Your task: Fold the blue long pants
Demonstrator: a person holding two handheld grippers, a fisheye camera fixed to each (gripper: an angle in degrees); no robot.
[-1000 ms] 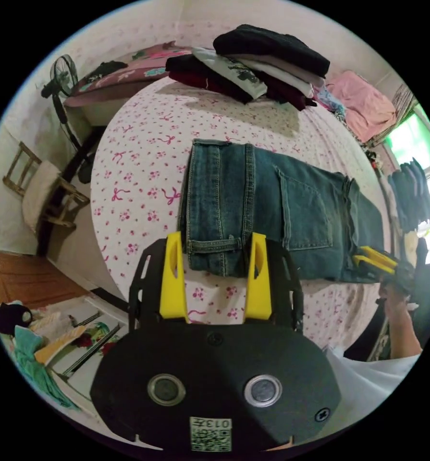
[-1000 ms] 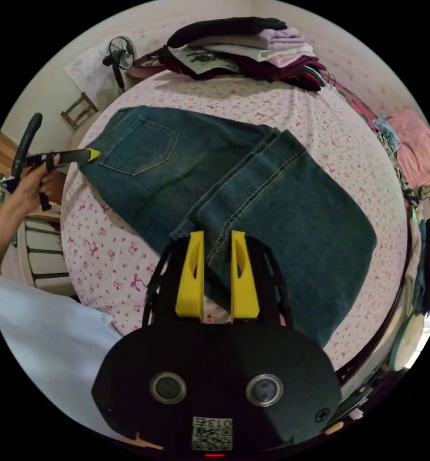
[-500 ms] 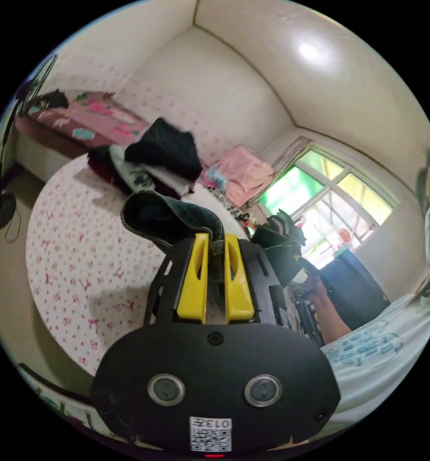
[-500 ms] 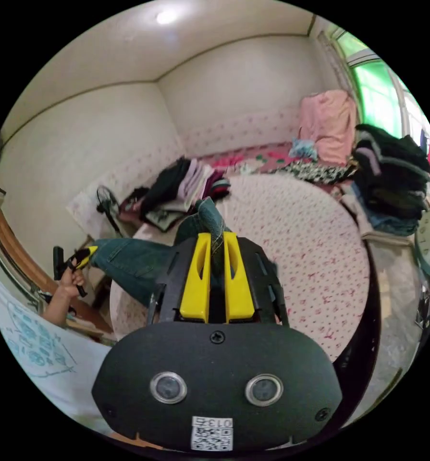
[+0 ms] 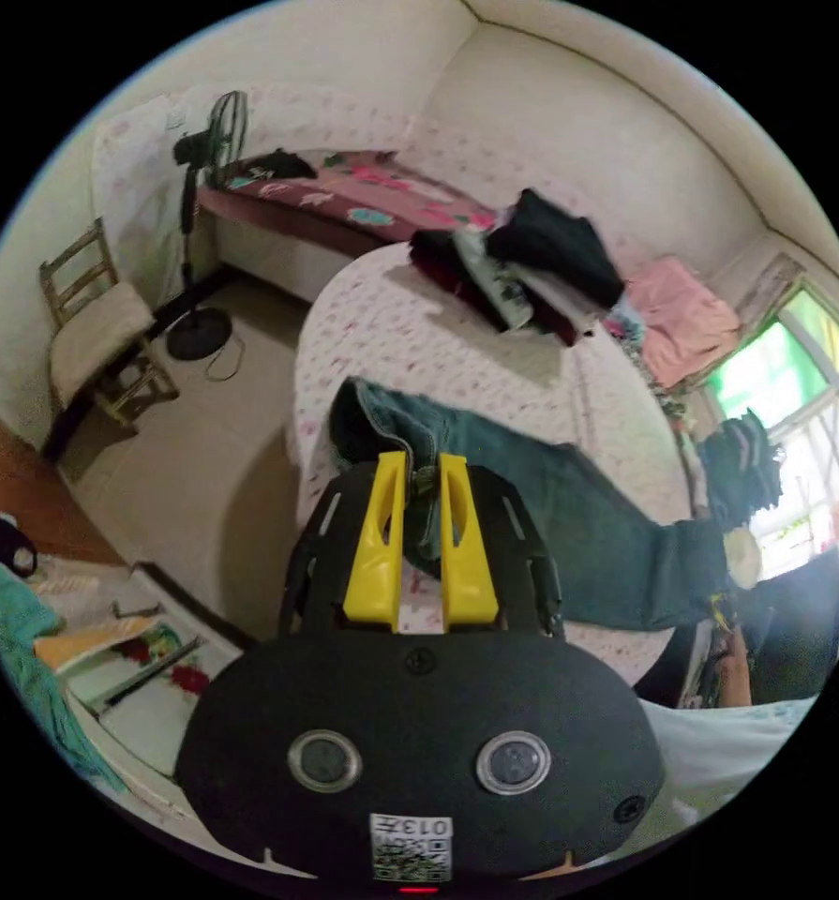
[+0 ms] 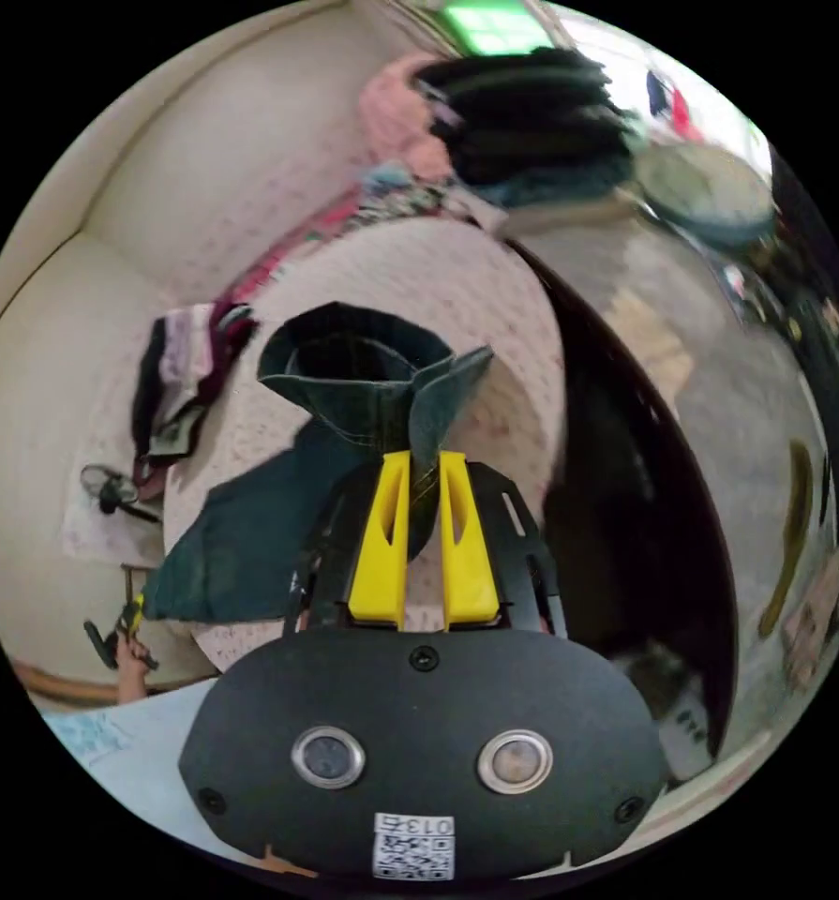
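Pinching denim between close-set jaws, your left tool (image 5: 417, 525) grips one end of the blue pants (image 5: 569, 506); your right tool (image 6: 424, 539) clamps the other end. The pants stretch lengthwise from tool to tool along the bed's (image 5: 410, 337) near edge, their middle over the sheet.

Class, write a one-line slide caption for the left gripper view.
Left gripper shut on one end of the jeans, stretched above the bed.
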